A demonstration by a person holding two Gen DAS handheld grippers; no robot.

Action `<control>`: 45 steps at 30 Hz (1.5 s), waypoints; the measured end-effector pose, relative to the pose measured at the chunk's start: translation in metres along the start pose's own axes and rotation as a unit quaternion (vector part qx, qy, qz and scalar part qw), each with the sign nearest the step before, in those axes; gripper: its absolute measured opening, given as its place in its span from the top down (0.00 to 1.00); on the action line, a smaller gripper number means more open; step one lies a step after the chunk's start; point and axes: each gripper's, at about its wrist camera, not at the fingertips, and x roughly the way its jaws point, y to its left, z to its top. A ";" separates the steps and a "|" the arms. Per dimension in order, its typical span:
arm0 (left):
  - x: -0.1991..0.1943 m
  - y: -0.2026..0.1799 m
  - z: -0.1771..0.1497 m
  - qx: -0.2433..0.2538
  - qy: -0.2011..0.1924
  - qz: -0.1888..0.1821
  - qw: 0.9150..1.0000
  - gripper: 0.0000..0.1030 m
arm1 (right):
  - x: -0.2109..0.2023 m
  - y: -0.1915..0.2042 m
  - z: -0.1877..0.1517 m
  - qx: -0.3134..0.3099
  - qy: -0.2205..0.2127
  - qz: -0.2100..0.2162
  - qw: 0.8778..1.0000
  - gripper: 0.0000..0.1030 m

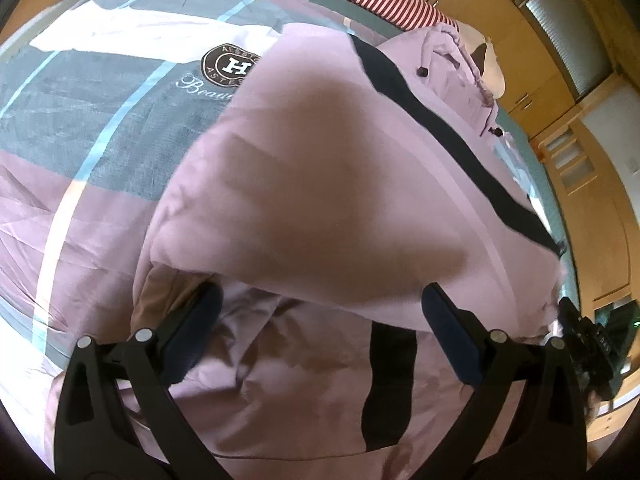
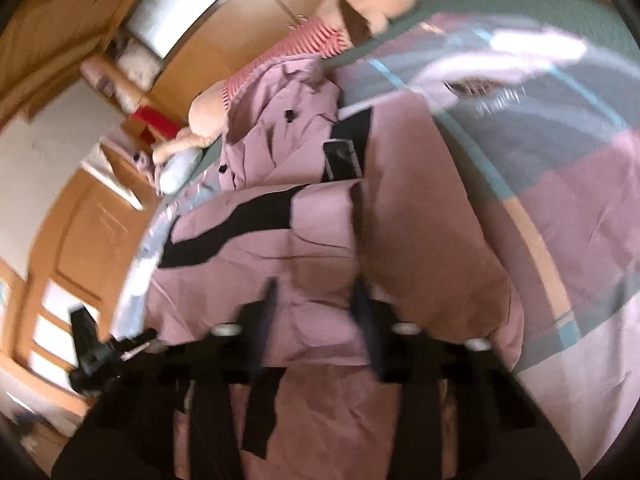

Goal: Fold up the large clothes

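— Where is our jacket (image 1: 320, 168) now?

— It lies on the bed (image 1: 80, 120), one flap raised for the fold. Our left gripper (image 1: 316, 320) has its fingers apart, with cloth between them but not pinched.

— And the right gripper (image 2: 316, 300)?

— The blur hides much; we judge its fingers nearly together on a fold of the jacket.

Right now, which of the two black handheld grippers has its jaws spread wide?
The left gripper: its fingers stand far apart around the mauve, black-striped jacket, while the right gripper is pinched narrowly on that fabric.
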 end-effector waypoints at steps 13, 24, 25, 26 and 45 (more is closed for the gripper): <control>-0.005 -0.006 -0.001 -0.001 0.008 -0.030 1.000 0.02 | -0.007 -0.020 0.008 0.072 0.041 0.035 0.996 0.50; 0.004 -0.011 -0.001 0.011 0.016 -0.020 1.000 0.02 | 0.053 -0.004 -0.023 0.060 0.137 0.058 0.987 0.61; 0.005 -0.011 -0.001 0.011 0.016 -0.018 1.000 0.02 | 0.050 -0.013 -0.018 0.071 0.111 0.066 0.989 0.78; 0.006 -0.011 -0.001 0.011 0.015 -0.017 1.000 0.02 | 0.047 -0.017 -0.017 0.075 0.097 0.068 0.990 0.81; -0.020 0.000 -0.001 -0.051 0.028 -0.050 0.997 0.02 | 0.047 0.007 -0.034 -0.031 0.084 -0.039 0.995 0.47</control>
